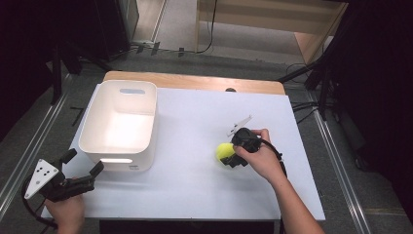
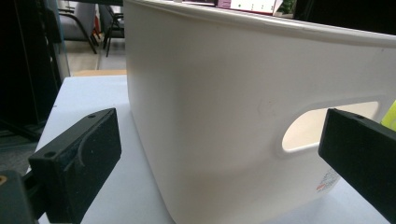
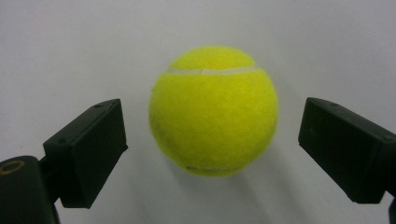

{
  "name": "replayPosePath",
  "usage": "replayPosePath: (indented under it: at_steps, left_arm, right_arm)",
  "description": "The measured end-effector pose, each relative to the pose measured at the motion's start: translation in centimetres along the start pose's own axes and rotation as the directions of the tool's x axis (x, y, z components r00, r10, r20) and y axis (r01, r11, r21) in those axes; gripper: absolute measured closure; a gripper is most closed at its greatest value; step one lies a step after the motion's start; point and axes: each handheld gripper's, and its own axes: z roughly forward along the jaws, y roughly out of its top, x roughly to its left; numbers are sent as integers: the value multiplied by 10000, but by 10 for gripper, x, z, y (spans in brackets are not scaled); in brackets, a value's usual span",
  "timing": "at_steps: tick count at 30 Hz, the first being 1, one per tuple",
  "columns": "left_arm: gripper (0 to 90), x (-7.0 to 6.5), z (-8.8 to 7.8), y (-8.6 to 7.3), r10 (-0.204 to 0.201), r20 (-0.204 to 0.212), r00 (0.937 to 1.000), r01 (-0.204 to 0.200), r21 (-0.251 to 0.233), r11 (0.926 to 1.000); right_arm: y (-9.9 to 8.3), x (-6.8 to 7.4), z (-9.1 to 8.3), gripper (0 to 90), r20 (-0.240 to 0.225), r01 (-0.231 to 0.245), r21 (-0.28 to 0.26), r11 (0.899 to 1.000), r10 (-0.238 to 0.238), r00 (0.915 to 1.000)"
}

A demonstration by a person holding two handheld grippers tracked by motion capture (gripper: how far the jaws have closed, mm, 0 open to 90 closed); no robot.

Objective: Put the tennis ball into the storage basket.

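Straddling tennis ball [image 3: 213,110] right of white bin [image 1: 118,126], right gripper [image 3: 212,149] jaws spread, not pinching yet; left gripper [image 2: 224,163] spread, idling beside bin. Lifting, binning pending.

You won't find any wording you can read here. The white plastic bin with cut-out handles [image 2: 210,107] carries a small printed label with red marks near its lower corner, seen from your left gripper view, but its print is too small and blurred to make out. The same label shows as a faint smudge from above.
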Motion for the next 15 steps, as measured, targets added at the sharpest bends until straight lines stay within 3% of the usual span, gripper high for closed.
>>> replayPosePath:
  at_steps: [2,4,15]
  left_arm:
    - [0,0,0,0,14,-3,10000,-14,-9,10000]
    - [0,0,0,0,16,-6,10000,-16,5,10000]
    - [0,0,0,0,9,-11,10000,-9,16,10000]
  right_arm:
    - [1,0,2,65,-16,66,72,10000,-66,10000]
    - [2,1,4,136,3,50,118,9999,-50,10000]
    - [4,2,11,138,0,-90,327,9994,90,10000]
